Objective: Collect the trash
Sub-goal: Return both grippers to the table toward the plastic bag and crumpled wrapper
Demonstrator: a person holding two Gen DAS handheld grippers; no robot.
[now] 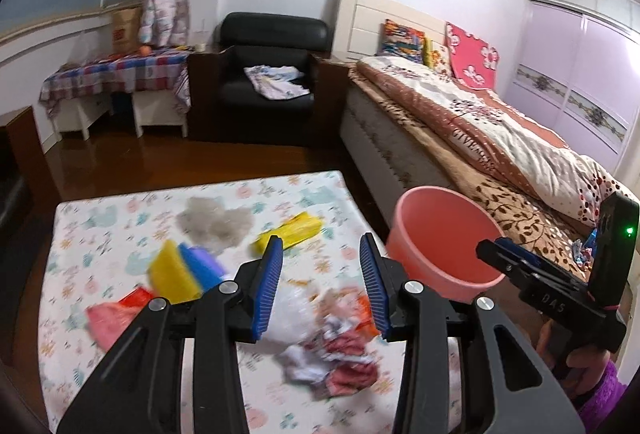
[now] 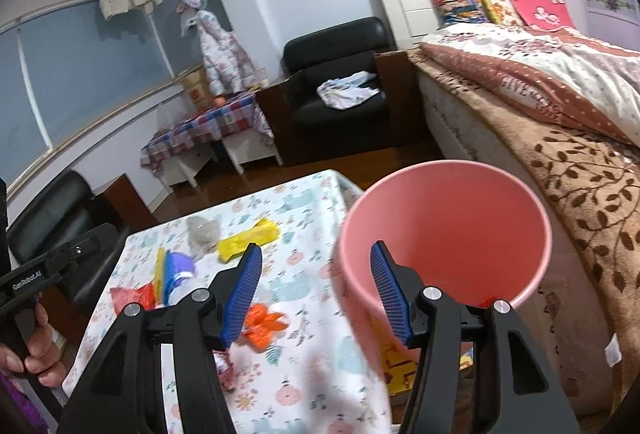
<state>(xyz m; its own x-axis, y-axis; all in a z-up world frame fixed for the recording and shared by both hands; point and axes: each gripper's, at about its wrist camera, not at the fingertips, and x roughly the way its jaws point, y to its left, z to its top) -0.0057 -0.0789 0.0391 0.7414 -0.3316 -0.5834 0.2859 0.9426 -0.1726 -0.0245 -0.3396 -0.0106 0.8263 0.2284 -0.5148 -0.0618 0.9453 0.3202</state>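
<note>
Trash lies on a table with a patterned white cloth (image 1: 104, 234): a grey wad (image 1: 216, 222), a yellow wrapper (image 1: 292, 230), a yellow and purple packet (image 1: 184, 268), a red wrapper (image 1: 116, 314), and a crumpled white and red pile (image 1: 332, 338). My left gripper (image 1: 322, 286) is open and empty above that pile. A pink bucket (image 2: 444, 238) stands at the table's right edge. My right gripper (image 2: 316, 294) is wide open; its right finger is inside the bucket and the near wall is between the fingers. An orange wrapper (image 2: 264, 324) lies by its left finger.
A bed (image 1: 500, 138) with quilts runs along the right, close to the bucket. A black armchair (image 1: 268, 74) and a checked side table (image 1: 120, 74) stand at the far wall. Dark wood floor (image 1: 180, 162) lies beyond the table.
</note>
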